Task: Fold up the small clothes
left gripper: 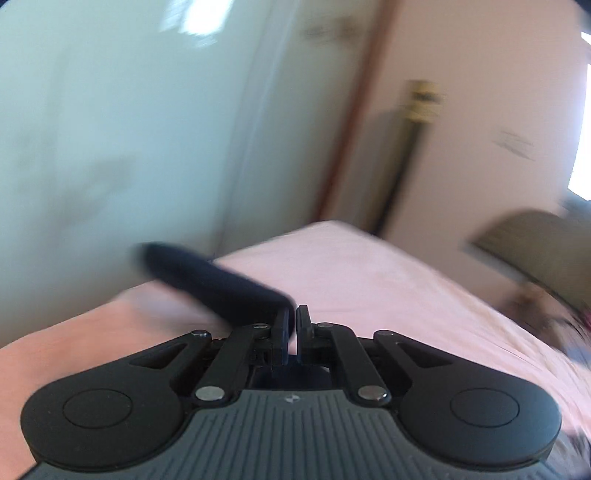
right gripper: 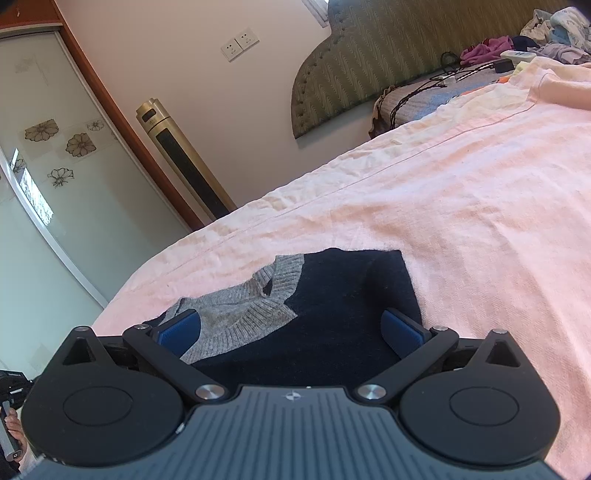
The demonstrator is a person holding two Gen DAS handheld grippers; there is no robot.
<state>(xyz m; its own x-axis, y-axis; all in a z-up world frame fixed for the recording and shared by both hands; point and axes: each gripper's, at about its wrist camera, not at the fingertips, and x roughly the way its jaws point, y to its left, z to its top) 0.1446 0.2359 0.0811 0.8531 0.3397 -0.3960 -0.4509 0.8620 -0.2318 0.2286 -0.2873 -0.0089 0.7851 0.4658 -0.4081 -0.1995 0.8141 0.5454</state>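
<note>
A small navy sweater [right gripper: 332,295] with a grey ribbed collar [right gripper: 258,306] lies on the pink bedsheet [right gripper: 461,206]. My right gripper [right gripper: 291,328] is open just above it, its blue pads [right gripper: 402,328] spread on either side of the cloth. In the blurred left wrist view my left gripper [left gripper: 292,325] has its jaws nearly together, and a navy strip of cloth [left gripper: 207,280] stretches away to the left from them over the pink sheet [left gripper: 369,280].
A gold tower fan [right gripper: 177,158] stands by the wall next to a glass wardrobe door [right gripper: 48,177]. A padded headboard [right gripper: 388,55], cables and a pile of clothes [right gripper: 546,33] are at the far right of the bed.
</note>
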